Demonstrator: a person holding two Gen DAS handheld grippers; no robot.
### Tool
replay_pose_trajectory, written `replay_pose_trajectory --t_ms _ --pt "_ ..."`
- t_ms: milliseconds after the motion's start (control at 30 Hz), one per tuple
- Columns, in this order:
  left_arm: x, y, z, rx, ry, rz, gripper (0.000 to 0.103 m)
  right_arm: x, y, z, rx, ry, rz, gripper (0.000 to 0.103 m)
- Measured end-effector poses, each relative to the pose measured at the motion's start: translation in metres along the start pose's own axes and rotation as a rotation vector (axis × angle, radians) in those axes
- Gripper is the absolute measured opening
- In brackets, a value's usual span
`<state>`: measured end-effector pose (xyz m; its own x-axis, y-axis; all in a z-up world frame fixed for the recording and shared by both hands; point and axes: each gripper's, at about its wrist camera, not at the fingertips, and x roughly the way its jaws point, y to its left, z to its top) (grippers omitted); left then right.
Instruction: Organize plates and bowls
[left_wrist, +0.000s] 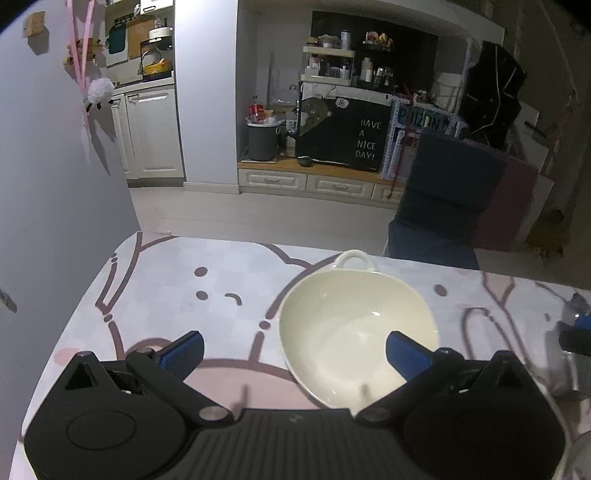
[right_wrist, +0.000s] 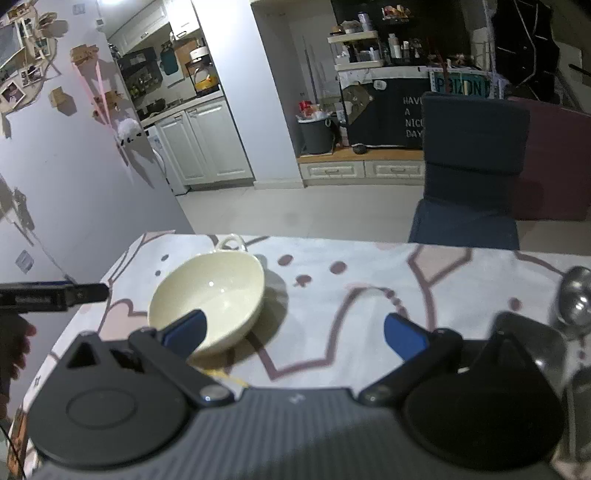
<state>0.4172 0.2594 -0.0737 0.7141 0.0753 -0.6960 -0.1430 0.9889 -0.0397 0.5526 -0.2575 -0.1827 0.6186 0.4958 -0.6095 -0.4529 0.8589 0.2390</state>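
Left wrist view is showing the left claw (left_wrist: 294, 349) spread wide and holding nothing, its right blue pad hanging over the near rim of a cream bowl (left_wrist: 354, 321). The bowl is sitting upright on the desk (left_wrist: 166, 280), its looped handle pointing to the far edge. In the right wrist view the right claw (right_wrist: 294, 331) is also gaping empty, with the bowl (right_wrist: 218, 291) lying to its left and a shiny metal spoon (right_wrist: 576, 299) resting at the far right. The organizing looks barely begun: the bowl is not yet gripped, and no plates are showing. The bowl is looking glazed, smooth and rounded; the desk cover is looking soft, printed with pink cartoon outlines.
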Motion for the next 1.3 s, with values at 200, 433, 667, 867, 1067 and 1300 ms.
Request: replay_pose_trajectory --t_ms 200,433,667,867,1067,1300 --pt "0.037 0.007 0.000 0.048 0.009 -0.037 0.103 0.039 0.014 0.006 0.014 0.013 -0.001 0.103" --pt "0.079 0.008 -0.007 0.078 0.095 -0.053 0.066 0.087 0.014 0.009 0.112 0.066 0.042 0.092" --pt "0.105 0.017 -0.011 0.054 0.155 -0.065 0.028 0.121 0.013 0.002 0.256 0.186 0.078 0.065" --pt "0.114 0.018 -0.009 0.045 0.169 -0.102 0.014 0.133 0.021 -0.009 0.311 0.243 0.082 0.032" --pt "0.118 0.017 -0.005 0.042 0.188 -0.102 0.014 0.141 0.033 -0.008 0.323 0.262 0.073 0.022" --pt "0.122 0.015 -0.001 0.040 0.205 -0.090 0.015 0.155 0.041 -0.007 0.283 0.262 0.020 0.020"
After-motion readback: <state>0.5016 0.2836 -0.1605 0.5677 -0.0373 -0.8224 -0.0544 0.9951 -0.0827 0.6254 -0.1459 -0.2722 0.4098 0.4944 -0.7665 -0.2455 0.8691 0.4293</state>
